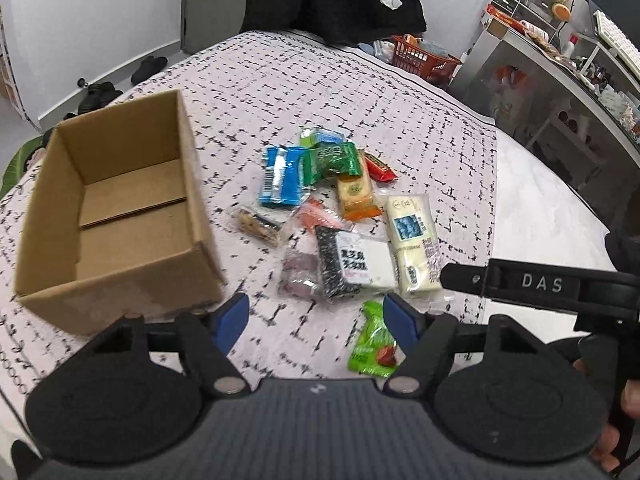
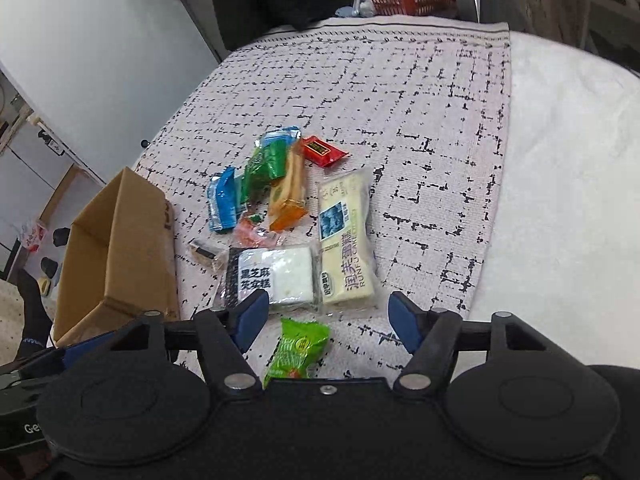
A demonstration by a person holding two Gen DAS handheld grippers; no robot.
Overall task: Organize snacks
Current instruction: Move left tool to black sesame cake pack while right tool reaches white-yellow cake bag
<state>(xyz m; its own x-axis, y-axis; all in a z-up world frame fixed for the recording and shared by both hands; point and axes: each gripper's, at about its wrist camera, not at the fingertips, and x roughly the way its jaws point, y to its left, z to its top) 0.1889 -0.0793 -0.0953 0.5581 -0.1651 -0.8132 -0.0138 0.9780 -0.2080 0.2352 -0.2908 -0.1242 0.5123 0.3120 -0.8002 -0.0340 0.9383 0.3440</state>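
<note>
While both tools hang tilted down over the bed, neither pinches anything: the left gripper (image 1: 316,316) has its blue-padded jaws spread partway over bare patterned cloth, and the right gripper (image 2: 326,314) is likewise parted, with nothing between the pads. In my judgement that half-spread stance suits a first pick, since the jaws are wide enough to straddle a packet.

Nearest to both lies a bright green crinkled foil snack packet (image 2: 298,350), set apart from the heap, so it looks the easiest to take first; in the right wrist view it sits roughly between the fingers, its lower end cut off by the tool body.

Beyond it rest a white-and-black wrapped cake block (image 2: 276,278) and a pale yellow cake packet (image 2: 346,240), side by side and touching. Farther still, a blue foil packet (image 1: 282,176), dark green, orange and red wrappers overlap in a loose pile.

An open brown cardboard box (image 1: 116,208) stands empty just left of the heap, probably the destination. All sit on a grey-white bedspread with black dashes (image 1: 420,120).

A clear wrapper beneath the black-and-white block is blurred, its contents uncertain.
</note>
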